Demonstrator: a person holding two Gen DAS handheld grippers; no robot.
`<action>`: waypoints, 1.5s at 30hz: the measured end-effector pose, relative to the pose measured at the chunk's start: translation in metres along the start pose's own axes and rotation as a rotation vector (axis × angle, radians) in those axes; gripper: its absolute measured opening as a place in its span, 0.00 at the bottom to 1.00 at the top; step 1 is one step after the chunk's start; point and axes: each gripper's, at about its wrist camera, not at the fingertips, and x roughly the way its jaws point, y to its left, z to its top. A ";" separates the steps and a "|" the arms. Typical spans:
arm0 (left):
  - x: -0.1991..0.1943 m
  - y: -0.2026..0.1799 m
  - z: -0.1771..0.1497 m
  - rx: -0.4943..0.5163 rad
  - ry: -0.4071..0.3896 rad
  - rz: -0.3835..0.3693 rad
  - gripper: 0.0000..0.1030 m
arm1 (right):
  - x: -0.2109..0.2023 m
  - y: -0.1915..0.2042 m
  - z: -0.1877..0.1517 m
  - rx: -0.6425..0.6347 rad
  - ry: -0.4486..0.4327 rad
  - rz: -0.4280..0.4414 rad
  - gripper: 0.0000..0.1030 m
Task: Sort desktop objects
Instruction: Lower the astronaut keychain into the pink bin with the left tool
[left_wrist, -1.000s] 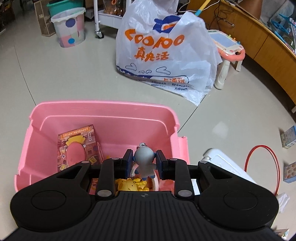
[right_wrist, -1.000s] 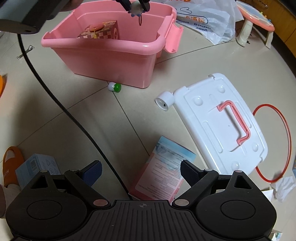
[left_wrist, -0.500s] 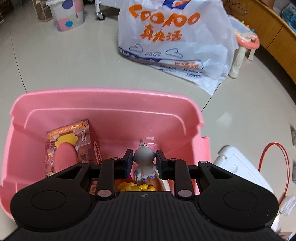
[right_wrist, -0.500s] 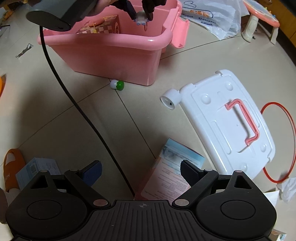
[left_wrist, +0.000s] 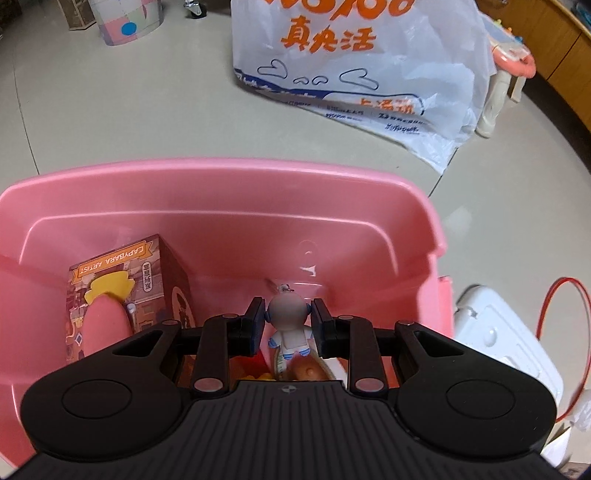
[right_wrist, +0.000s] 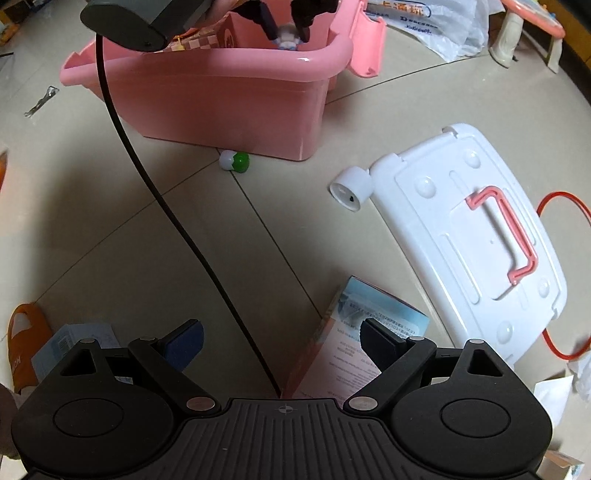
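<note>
Pale floor tiles (right_wrist: 184, 221) run out ahead of both grippers, with a printed plastic bag (left_wrist: 362, 66) lying beyond the pink bin (left_wrist: 229, 206). The left gripper (left_wrist: 288, 325) is clamped on a small grey figurine (left_wrist: 287, 325) inside the bin, its long axis lying along the fingers, head pointing away. The right gripper (right_wrist: 280, 339) hangs spread wide and empty, a flat carton (right_wrist: 354, 339) on the floor just under its right finger.
</note>
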 end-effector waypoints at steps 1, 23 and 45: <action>0.002 0.001 0.000 -0.001 0.005 0.004 0.26 | 0.000 0.000 0.000 0.003 0.000 0.000 0.87; 0.027 -0.002 -0.003 0.107 0.056 0.121 0.26 | 0.008 0.001 0.003 0.011 0.015 0.008 0.88; 0.047 -0.019 -0.002 0.266 0.088 0.244 0.31 | 0.015 0.005 0.008 0.021 0.031 0.019 0.88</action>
